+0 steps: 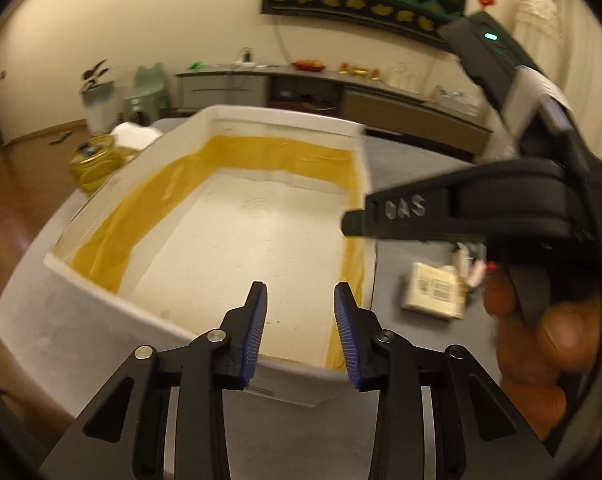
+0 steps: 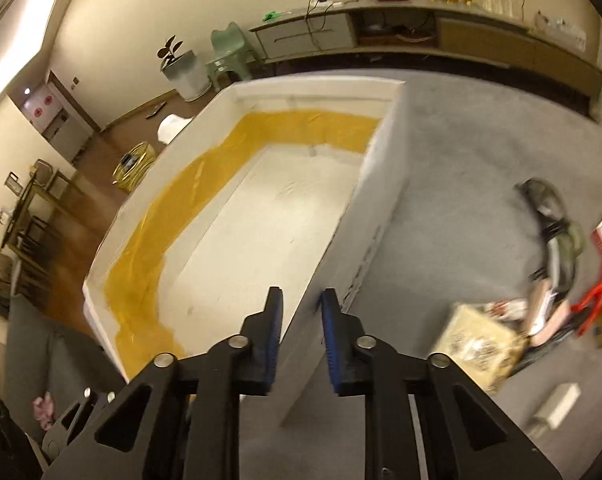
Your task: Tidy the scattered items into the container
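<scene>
A white foam box (image 1: 61, 332) with yellow tape round its inner walls stands on a grey surface; it also shows in the right wrist view (image 2: 381, 176), and nothing lies inside it. My left gripper (image 1: 300, 312) is open and empty above the box's near wall. My right gripper (image 2: 301, 316) is open and empty above the box's right wall; its body (image 1: 461, 208) shows in the left wrist view. A yellowish packet (image 2: 481, 344) lies right of the box, also in the left wrist view (image 1: 433, 292). Beside it are goggles (image 2: 557, 220), a red cord (image 2: 597, 296) and a small white block (image 2: 557, 404).
The grey surface (image 2: 461, 140) extends right of the box. A yellow wire basket (image 1: 93, 164) and a white object (image 2: 173, 126) sit on the wooden floor to the left. A low cabinet (image 2: 421, 28) runs along the far wall. Chairs (image 2: 33, 216) stand at far left.
</scene>
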The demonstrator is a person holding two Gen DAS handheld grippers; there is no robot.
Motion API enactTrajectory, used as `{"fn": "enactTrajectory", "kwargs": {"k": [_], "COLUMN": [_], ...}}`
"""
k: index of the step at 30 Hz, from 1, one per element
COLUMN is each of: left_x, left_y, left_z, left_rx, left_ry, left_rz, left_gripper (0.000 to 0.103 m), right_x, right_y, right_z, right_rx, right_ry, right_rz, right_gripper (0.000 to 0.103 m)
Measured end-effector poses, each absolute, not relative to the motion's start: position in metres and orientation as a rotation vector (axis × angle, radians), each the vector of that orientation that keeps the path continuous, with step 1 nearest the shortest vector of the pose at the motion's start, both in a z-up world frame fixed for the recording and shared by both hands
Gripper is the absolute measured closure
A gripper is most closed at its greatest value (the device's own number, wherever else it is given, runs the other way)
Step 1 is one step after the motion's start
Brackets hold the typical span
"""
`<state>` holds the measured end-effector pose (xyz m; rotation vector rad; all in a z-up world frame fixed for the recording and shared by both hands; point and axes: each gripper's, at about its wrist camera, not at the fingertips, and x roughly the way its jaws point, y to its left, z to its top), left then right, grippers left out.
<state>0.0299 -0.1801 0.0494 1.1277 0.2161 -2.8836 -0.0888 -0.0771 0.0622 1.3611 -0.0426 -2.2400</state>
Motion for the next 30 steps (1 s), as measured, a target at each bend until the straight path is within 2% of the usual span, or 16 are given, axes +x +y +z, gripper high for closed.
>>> {"fn": "enactTrajectory", "kwargs": {"k": [4,9,12,20,24,26,28,30], "left_x": [0.03,0.026,0.028,0.037,0.044,0.05,0.054,0.056], "left_y": [-0.16,-0.161,-0.169,-0.182,-0.171,-0.17,-0.166,-0.158], "left_z": [0.052,0.043,0.043,0.052,0.056,0.058,0.062,0.068], "left_rx": [1.133,1.167,1.141,1.068,1.046,1.044,1.021,1.016], "left_ry": [0.153,0.125,0.099,0.114,0.087,0.109,0.099,0.111], "left_rz": [-2.907,-2.831,-2.784,-2.763,-2.788,-2.821,-2.849,-2.904], "left_gripper": [0.066,0.066,0.066,0.066,0.066,0.066,0.066,0.066], "right_x": [-0.092,-0.086,-0.078,-0.068,-0.072,-0.07,-0.06,-0.051], "right_y": [-0.055,-0.052,-0.043,-0.005,-0.02,-0.015,0.013,0.041], "right_z": [0.073,0.055,0.057,0.046,0.047,0.049,0.052,0.055], "right_rx": [1.351,1.408,1.429,1.545,1.576,1.558,1.518,1.477], "right_ry": [-0.016,-0.042,-0.174,-0.718,-0.726,-0.674,-0.639,-0.603], "right_rz": [-2.296,-2.259,-2.25,-2.28,-2.261,-2.257,-2.302,-2.346], "right_gripper": [0.095,0.096,0.095,0.091,0.09,0.083,0.069,0.065]}}
